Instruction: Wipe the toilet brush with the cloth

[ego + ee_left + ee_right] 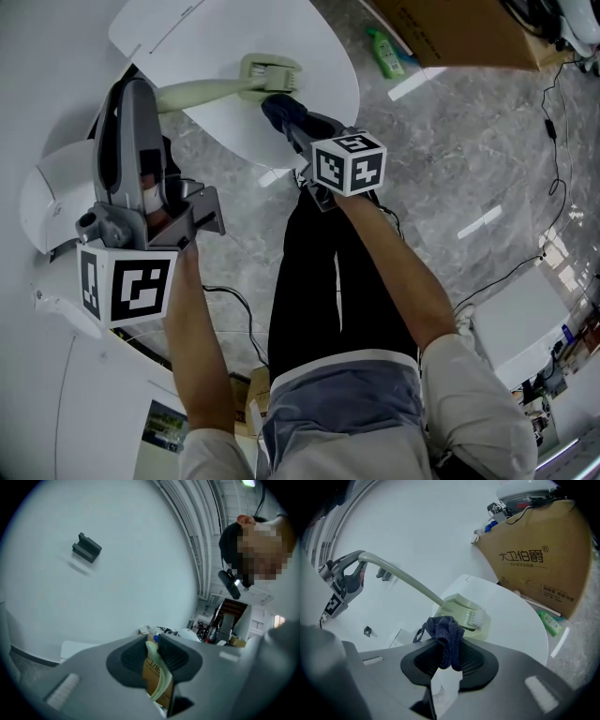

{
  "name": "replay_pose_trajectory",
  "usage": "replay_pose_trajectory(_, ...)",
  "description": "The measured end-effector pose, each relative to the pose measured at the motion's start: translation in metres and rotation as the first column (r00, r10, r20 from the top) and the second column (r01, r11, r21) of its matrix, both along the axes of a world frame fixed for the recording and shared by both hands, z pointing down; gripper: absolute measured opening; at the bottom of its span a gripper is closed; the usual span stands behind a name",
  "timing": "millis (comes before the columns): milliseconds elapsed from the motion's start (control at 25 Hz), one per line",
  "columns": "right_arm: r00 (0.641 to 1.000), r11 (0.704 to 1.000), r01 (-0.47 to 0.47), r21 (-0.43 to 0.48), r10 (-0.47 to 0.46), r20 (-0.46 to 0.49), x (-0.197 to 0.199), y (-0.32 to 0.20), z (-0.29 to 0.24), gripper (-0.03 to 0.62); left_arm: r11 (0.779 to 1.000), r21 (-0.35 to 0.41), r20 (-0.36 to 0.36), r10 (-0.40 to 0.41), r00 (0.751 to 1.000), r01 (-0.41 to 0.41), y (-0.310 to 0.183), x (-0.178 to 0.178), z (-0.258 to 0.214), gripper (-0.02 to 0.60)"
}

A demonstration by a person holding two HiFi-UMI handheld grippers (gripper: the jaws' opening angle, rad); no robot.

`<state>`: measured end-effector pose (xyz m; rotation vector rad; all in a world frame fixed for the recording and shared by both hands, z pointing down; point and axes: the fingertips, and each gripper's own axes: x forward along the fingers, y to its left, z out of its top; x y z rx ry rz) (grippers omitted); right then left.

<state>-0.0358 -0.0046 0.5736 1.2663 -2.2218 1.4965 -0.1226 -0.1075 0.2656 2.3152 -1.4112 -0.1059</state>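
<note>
Cloth [446,634], dark blue and bunched, fills my right gripper [450,660]; in the right gripper view both jaws press on it and its top fold stands out above them. Just past that fold lies the pale green head of the toilet brush [466,613], over the closed white toilet lid [515,616]. From the head view, the cloth [281,111] sits right under the brush head in the upper middle of the frame. I cannot tell whether the two touch.

My left gripper [139,98] is at the left of the head view and points up the frame. Its jaws are nearly together on the end of the brush handle, which shows as a thin green strip between them in the left gripper view. The handle runs from there to the right, across to the head on the lid.

At the upper right of the head view, a cardboard box [459,33] stands on the grey marbled floor [469,169], with a green bottle [384,52] lying just beside it.
</note>
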Motion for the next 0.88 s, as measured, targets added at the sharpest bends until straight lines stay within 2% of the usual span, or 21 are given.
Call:
replay_pose_trajectory(200,0.999,0.998,-0.04,-0.046,0.039,-0.018,0.009,0.002,0.013,0.075,1.0,0.003,0.005,-0.002,1.0,0.002,0.002,-0.001,0.0,0.0)
replay_pose_trajectory(320,0.997,0.992,-0.08,-0.093,0.078,-0.025,0.019,0.003,0.027,0.075,1.0,0.008,-0.028,0.007,1.0,-0.006,0.002,0.003,-0.001,0.0)
replay_pose_trajectory(680,0.995,0.99,-0.096,-0.104,0.095,-0.015,0.013,-0.001,0.031,0.075,1.0,0.011,-0.039,0.009,0.999,-0.009,0.0,0.005,0.0,0.0)
replay_pose_trajectory(800,0.985,0.976,-0.169,-0.134,0.172,0.012,0.007,0.001,0.031,0.075,1.0,0.012,-0.042,0.009,0.999,-0.008,0.0,0.004,-0.001,0.0)
replay_pose_trajectory(880,0.952,0.941,-0.27,-0.204,0.292,0.09,0.004,0.004,0.033,0.075,1.0,0.013,-0.043,0.01,0.999,-0.009,0.0,0.005,-0.001,0.0)
